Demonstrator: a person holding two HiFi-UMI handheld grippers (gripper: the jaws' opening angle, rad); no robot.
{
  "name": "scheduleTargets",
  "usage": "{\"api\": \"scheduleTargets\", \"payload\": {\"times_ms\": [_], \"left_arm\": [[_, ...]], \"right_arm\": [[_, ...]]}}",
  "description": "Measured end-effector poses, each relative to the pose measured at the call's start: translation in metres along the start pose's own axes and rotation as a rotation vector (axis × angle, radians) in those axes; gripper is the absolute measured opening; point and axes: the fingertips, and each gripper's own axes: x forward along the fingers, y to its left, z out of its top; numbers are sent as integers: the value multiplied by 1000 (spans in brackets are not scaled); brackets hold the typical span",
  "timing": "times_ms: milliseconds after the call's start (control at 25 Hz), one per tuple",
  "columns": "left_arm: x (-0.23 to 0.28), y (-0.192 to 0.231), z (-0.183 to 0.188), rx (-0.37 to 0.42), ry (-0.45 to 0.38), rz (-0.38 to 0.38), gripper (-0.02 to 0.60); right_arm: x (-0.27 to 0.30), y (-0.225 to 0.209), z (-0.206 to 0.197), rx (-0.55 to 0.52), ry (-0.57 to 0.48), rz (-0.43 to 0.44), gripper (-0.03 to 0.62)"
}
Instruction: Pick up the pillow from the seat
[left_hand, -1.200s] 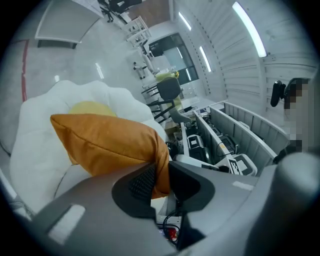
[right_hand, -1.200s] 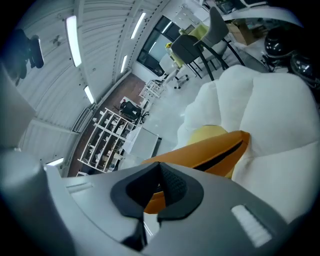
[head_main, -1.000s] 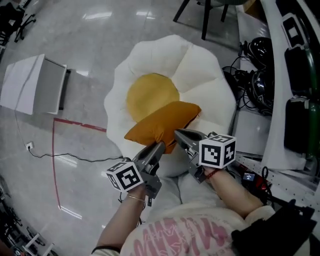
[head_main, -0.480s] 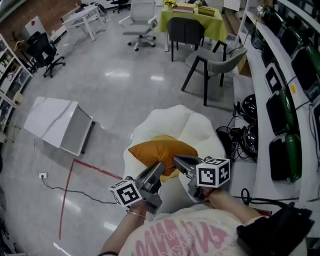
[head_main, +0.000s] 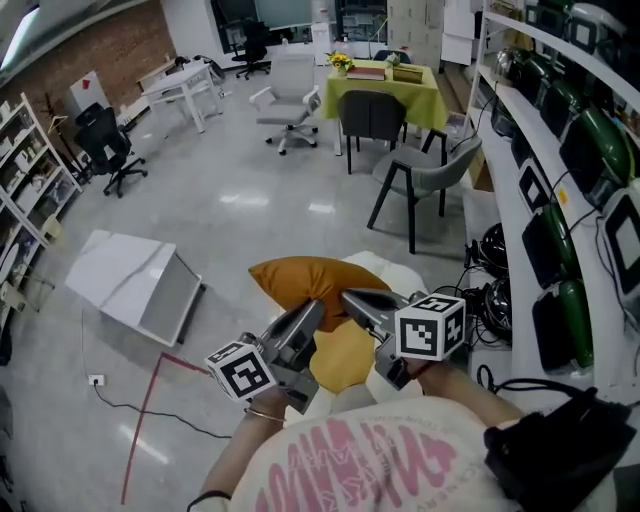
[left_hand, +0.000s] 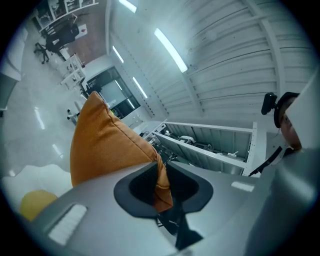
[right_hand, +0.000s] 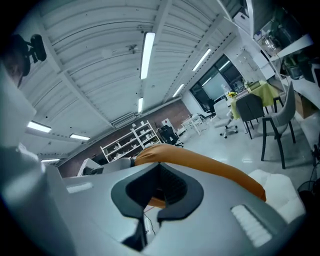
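The orange pillow (head_main: 312, 280) is clear of the seat (head_main: 398, 272). It hangs in the air above that white, petal-shaped cushion and its yellow centre (head_main: 340, 358), carried between the two grippers. The left gripper (head_main: 312, 308) is clamped on one corner: its own view shows a fold of orange fabric squeezed thin between the dark pads (left_hand: 135, 187), with the rest of the pillow bulging out beyond them. The right gripper (head_main: 352, 298) is closed on the near edge as well, though only a sliver of fabric shows between its jaws, so how deep that bite goes is hard to judge. The pillow looks light and very soft. The filling gives way wherever it is pinched, so the jaws hold little more than cloth, and the body likely sags and swings from the two grip points. It is not fragile and the woven cover seems to offer fair friction, but a shallow pinch could slide off the edge. The firmest holds appear to be the corners and seams, one at each end, so that the weight is shared evenly.
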Motion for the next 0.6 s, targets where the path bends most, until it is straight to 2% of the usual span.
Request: {"api": "scheduleTargets", "payload": {"times_ms": [280, 600], "left_arm": [[0, -26, 22, 94, 7, -25, 72], [6, -31, 20, 93, 5, -42, 72]], "right_arm": [[-3, 20, 16, -37, -34, 23, 3], [-9, 19, 18, -40, -34, 26, 2]]}}
